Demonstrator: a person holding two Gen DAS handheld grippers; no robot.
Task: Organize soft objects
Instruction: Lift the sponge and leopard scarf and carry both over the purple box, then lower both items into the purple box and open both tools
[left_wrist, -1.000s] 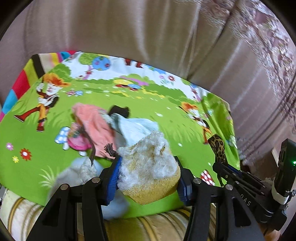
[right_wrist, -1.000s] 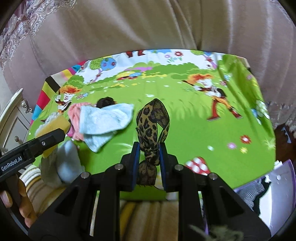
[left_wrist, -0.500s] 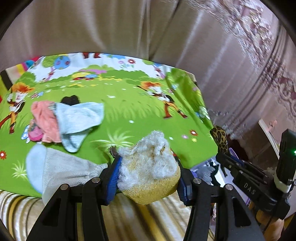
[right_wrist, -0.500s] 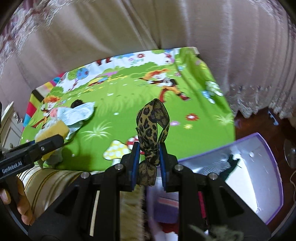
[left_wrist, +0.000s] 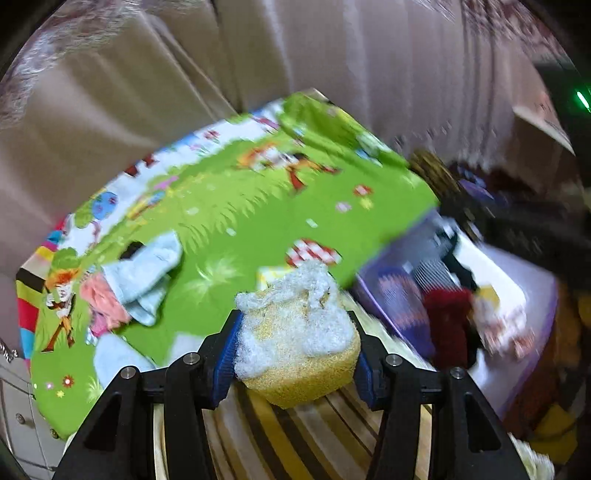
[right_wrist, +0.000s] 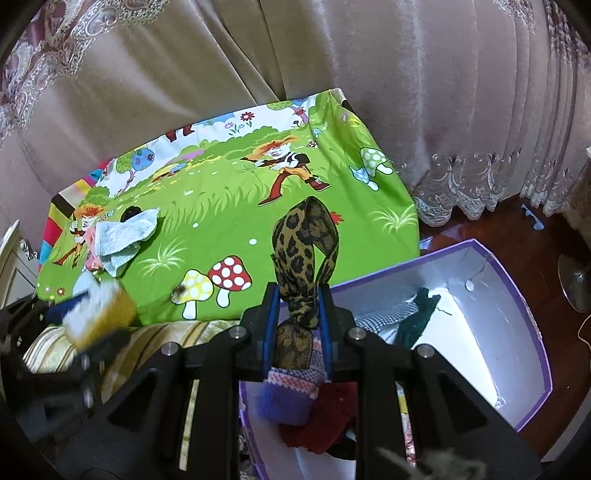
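Left gripper (left_wrist: 295, 354) clamped on yellow-and-white sponge (left_wrist: 299, 332), held above striped sofa edge (left_wrist: 280, 439); view blurred

Right gripper (right_wrist: 297, 325) clamped narrow on knotted leopard-print cloth (right_wrist: 304, 243), loop of cloth standing up above pads, over near edge of purple box (right_wrist: 532, 369)

Box beside green cartoon sheet (right_wrist: 236, 221); inside: purple knit piece (right_wrist: 286, 397), dark red knit piece (right_wrist: 328, 417), checked cloth (right_wrist: 384, 317), dark green piece (right_wrist: 419, 317)

Pale blue cloth (right_wrist: 123, 236) over pink cloth (right_wrist: 92, 258) lying at sheet's left side, well apart from box
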